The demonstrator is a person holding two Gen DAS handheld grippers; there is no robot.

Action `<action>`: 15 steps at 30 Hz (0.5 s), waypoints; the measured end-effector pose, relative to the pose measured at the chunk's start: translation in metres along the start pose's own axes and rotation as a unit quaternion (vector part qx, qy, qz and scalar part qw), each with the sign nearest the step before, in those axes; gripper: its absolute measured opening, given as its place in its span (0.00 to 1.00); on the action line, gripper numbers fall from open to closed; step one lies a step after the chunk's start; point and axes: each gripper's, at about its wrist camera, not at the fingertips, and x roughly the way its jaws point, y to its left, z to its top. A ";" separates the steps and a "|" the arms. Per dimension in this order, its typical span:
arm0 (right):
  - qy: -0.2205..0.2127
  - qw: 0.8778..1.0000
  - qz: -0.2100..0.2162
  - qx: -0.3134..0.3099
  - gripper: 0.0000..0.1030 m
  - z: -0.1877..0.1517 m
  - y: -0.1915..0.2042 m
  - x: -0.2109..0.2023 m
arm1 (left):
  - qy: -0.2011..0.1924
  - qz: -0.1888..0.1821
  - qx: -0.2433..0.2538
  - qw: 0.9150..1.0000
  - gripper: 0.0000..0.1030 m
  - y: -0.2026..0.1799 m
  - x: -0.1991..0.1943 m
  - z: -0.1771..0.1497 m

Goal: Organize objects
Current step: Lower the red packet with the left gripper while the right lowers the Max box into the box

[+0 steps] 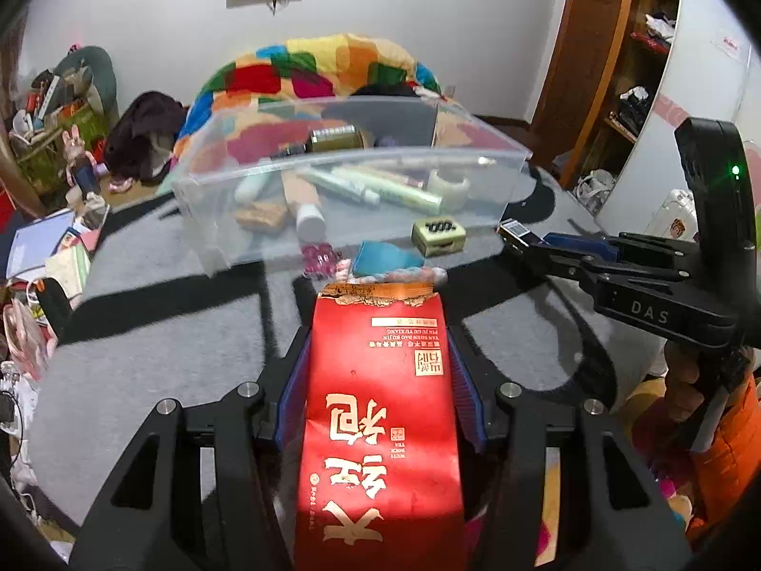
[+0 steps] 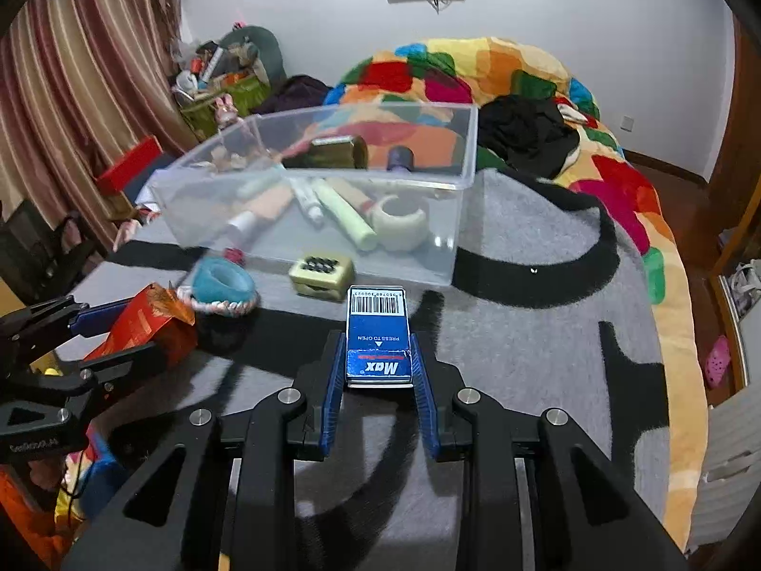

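The left claw point(image 1: 380, 380) is angled downward, its blue pads pressed against a held pack. The right claw point(image 2: 378, 357) is likewise tilted down, clamped on a box.

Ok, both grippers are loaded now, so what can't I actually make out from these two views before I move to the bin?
- Red packet: left wrist view, lower end cut off by the frame edge.
- Blue Max box: right wrist view, underside hidden; gripper pads cover its sides.
- Clear bin contents: blurred by the wall; tube labels unreadable.
- Pink item: left wrist view, too blurred to identify.
- Bed beneath the red packet: hidden.
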 end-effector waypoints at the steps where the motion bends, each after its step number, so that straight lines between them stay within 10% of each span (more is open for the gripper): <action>1: -0.004 1.000 0.004 0.000 0.24 0.001 0.001 -0.003 | -0.006 -0.002 0.000 1.000 0.52 0.000 -0.006 0.002; 15: -0.067 0.997 0.026 0.012 0.24 0.033 0.013 -0.039 | -0.063 -0.008 -0.008 0.998 0.52 0.007 -0.033 0.040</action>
